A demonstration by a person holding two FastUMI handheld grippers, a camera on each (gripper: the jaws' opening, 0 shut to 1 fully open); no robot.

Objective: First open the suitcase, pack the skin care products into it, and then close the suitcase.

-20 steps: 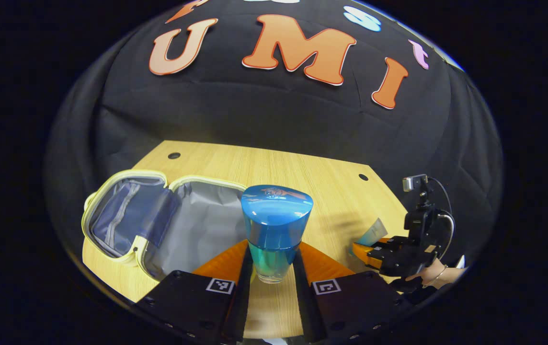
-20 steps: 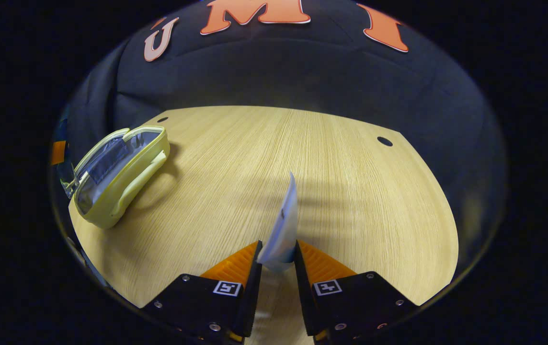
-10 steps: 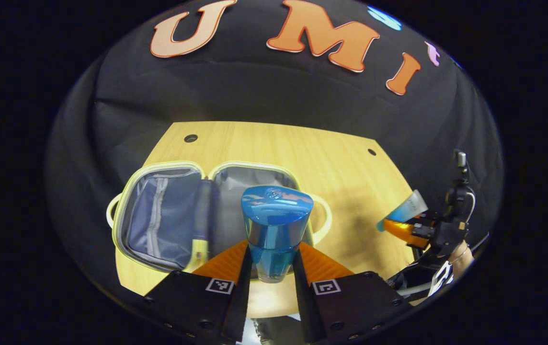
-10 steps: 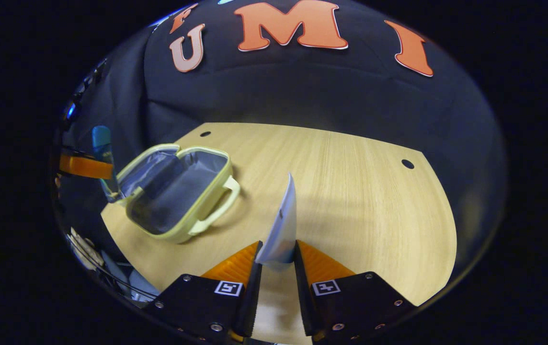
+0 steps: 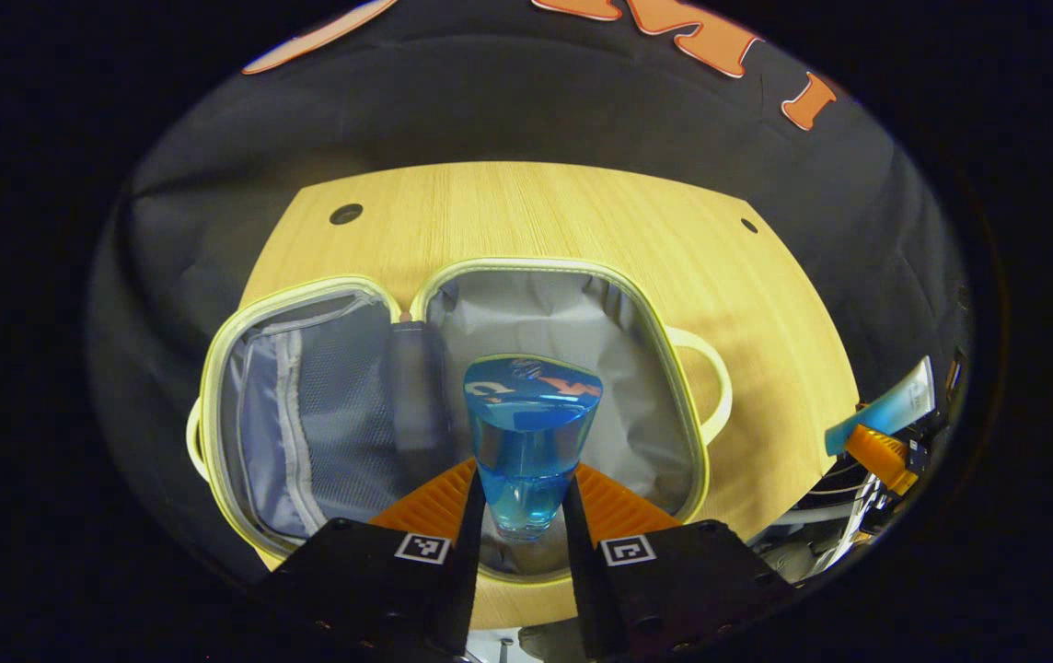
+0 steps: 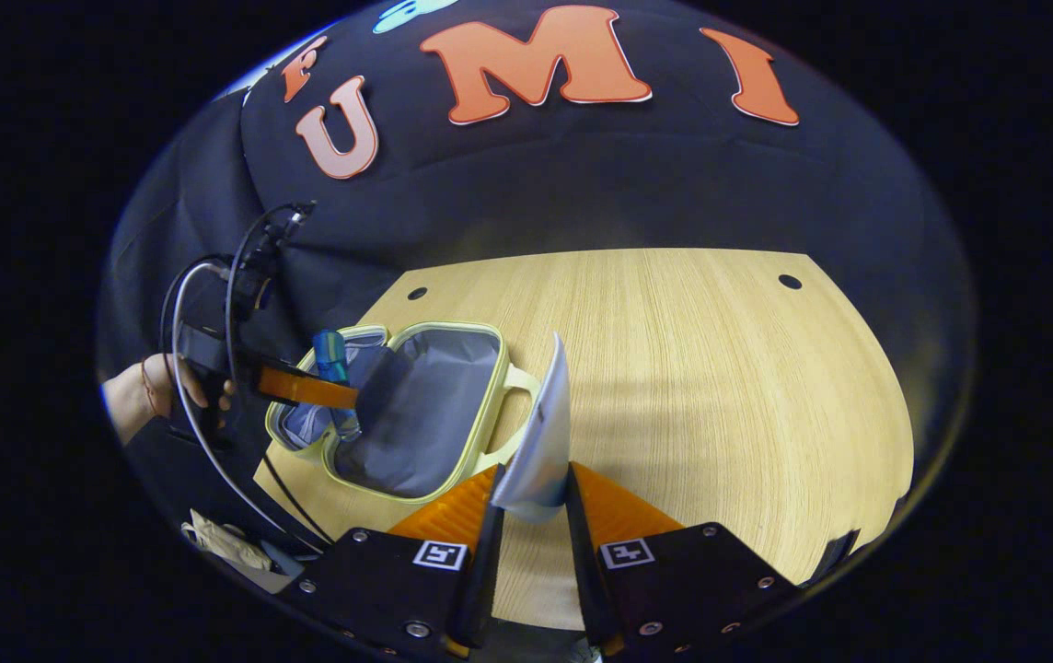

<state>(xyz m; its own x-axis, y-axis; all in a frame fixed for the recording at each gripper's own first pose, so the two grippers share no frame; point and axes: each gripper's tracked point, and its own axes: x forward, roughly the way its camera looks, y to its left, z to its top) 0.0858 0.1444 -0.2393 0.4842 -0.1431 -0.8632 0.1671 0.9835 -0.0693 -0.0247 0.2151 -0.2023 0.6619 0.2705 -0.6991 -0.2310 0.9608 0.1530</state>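
Skincare bottle (image 5: 526, 442), blue, glossy, likely slippery and rigid, sits clamped low in the left gripper (image 5: 525, 516) above the open suitcase (image 5: 665, 304); beyond, the right gripper (image 6: 531, 516) pinches a soft tube (image 6: 540, 433).

The suitcase (image 5: 453, 405) was pale yellow along its rim and handles, with a grey lining and a bluish-grey mesh pocket in its left half. The bottle (image 5: 526, 433) was clear blue with a glossy blue cap. The tube (image 6: 540, 433) was white, shading to blue at its end. Both grippers had orange fingers (image 6: 623, 502) and black bodies bearing black-and-white square markers. The table (image 6: 720, 368) was light wood grain.
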